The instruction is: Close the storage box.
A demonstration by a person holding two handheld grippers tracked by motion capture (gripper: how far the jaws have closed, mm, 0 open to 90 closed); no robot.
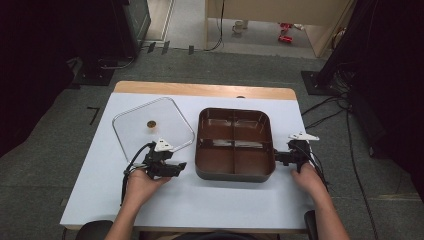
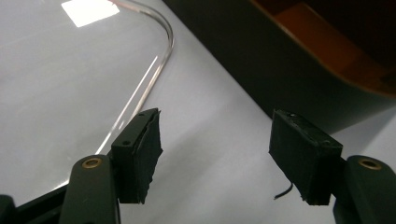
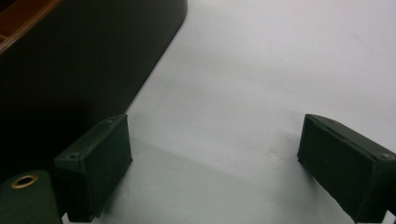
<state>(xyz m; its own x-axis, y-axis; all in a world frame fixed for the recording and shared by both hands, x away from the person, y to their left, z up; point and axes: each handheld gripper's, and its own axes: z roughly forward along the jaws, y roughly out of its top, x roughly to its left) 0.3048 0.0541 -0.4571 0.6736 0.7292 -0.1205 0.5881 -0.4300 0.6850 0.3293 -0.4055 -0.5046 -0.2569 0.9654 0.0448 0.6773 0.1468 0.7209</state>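
two forearms at the bottom of the high view, each hand carrying a tool; left tool (image 1: 176, 166) low over the white tabletop (image 1: 210, 200), between the clear lid (image 1: 152, 129) and the brown divided tray (image 1: 235, 144); jaws apart with nothing between them, only bare tabletop seen past the pads (image 2: 140, 158) in the left gripper view, the lid's curved edge (image 2: 161, 56) just beyond one pad and the tray's dark wall (image 2: 280, 79) beyond the other; right tool (image 1: 280, 157) just beside the tray's right wall, jaws standing wide and empty, one pad (image 3: 95, 165) next to the dark side of the tray (image 3: 79, 70), touching or not cannot be told; tray sitting flat near the middle of the tabletop, four compartments, all looking empty; lid lying flat to its left, well clear of the rim, with a small brown knob (image 1: 150, 124) at its centre; likely handling, judged from looks alone: tray stiff and moulded, light while empty, glossy and so a little slippery under rubber pads, best pinched over the rim or a wall at mid-side, ideally from both sides to keep it level; lid thin, rigid, transparent, probably light but prone to cracking or scratching, awkward to lift by a flat edge lying flush on the tabletop; knob the obvious place to take hold, though small and easy to slip from; a corner overhang as second choice.
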